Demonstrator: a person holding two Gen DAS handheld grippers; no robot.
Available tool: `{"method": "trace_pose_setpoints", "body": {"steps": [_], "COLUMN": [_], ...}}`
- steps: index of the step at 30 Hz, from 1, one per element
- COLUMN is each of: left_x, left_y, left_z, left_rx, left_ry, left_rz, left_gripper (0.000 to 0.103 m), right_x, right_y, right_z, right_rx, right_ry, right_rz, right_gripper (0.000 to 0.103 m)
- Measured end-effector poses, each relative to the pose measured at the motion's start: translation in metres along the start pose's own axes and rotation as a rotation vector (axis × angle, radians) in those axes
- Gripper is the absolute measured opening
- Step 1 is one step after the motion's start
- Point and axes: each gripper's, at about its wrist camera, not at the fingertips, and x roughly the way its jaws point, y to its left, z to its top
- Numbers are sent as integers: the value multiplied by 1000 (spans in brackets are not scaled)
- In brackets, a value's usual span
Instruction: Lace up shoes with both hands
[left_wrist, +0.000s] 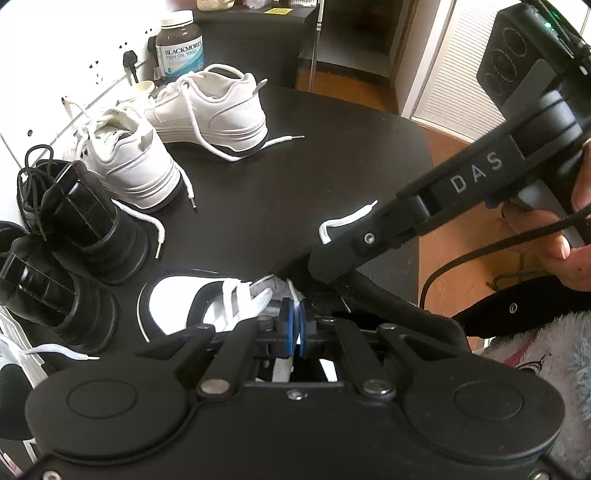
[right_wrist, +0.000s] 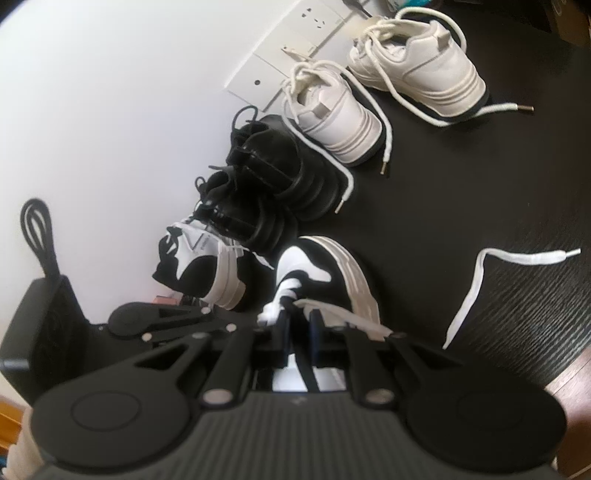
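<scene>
at the table's (left_wrist: 332, 155) six o'clock edge, the left gripper (left_wrist: 295, 317) is pinching the white lace (left_wrist: 293, 291) over the black-and-white shoe (left_wrist: 166, 299) while the right gripper (right_wrist: 299, 325), jaws nearly closed on lace, is mid-threading, next likely needing a steady pull toward three o'clock.

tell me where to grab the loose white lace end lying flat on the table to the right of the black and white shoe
Take the loose lace just behind its stiff tip, coming down from above with the jaws across its width. It is a flat ribbon lying on the dark table, clear of the black and white shoe, so a side approach would probably slide over it.
</scene>
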Motion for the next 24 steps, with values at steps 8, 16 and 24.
{"method": "trace_pose_setpoints", "body": {"steps": [8, 16, 24], "left_x": [-4, -8, -4], "left_y": [11, 18, 16], "left_z": [-5, -8, -4], "left_rx": [-86, -150, -159], "left_ry": [-35, -69, -76], "left_rz": [-28, -49, -29], "left_gripper": [3, 3, 3], "right_x": [-2, 0, -1], "right_y": [29, 38, 39], "right_z": [-9, -12, -14], "right_rx": [-232, -313, -335], "right_ry": [-18, -18, -24], "right_rz": [-81, -112, -124], "right_gripper": [10, 10, 10]}}
